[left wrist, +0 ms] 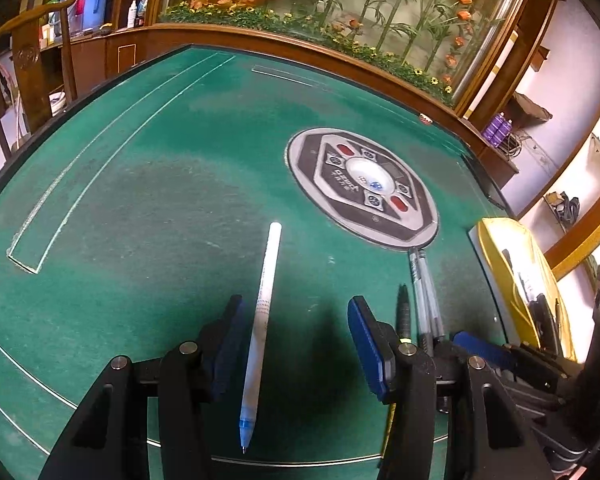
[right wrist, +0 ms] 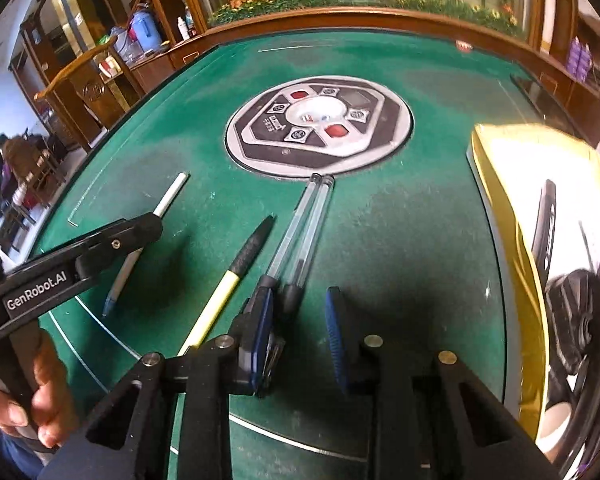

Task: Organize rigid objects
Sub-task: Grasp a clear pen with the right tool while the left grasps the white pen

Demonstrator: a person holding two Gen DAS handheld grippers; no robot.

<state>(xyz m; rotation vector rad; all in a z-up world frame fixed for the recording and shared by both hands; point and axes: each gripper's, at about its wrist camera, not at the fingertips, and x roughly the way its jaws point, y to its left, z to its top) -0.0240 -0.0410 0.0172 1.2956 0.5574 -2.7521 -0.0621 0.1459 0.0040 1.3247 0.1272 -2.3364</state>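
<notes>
1. Right, counting four pens on the green table (left wrist: pixel 140 200): one white pen (left wrist: pixel 266 304) with a blue tip, one black-and-yellow pen (right wrist: pixel 236 268), two clear pens (right wrist: pixel 300 232) lying side by side and touching.
2. Also one round control panel (left wrist: pixel 362 188) set into the middle of the felt, and one yellow tray (right wrist: pixel 500 220) at the right edge.
3. Over to the left gripper (left wrist: pixel 296 308): jaws standing apart, released, gripping nothing. White pen flat on the felt between the fingers, closer to the left pad, blue tip pointing back toward the camera.
4. Now the right gripper (right wrist: pixel 300 300): jaws narrow but not clamped. Dark ends of the clear pens right at the fingertips, one against the left finger, the other in the gap, with clear space beside the right pad.
5. Black-and-yellow pen just left of the right gripper, outside its jaws, black end pointing away.
6. Far ends of the clear pens touching the rim of the control panel.
7. Inside the yellow tray: one long black item (right wrist: pixel 546 216) visible, the rest lost in glare, so cannot tell.
8. Lower left in the right wrist view, a hand (right wrist: pixel 24 400) wrapped round the left gripper's handle.
</notes>
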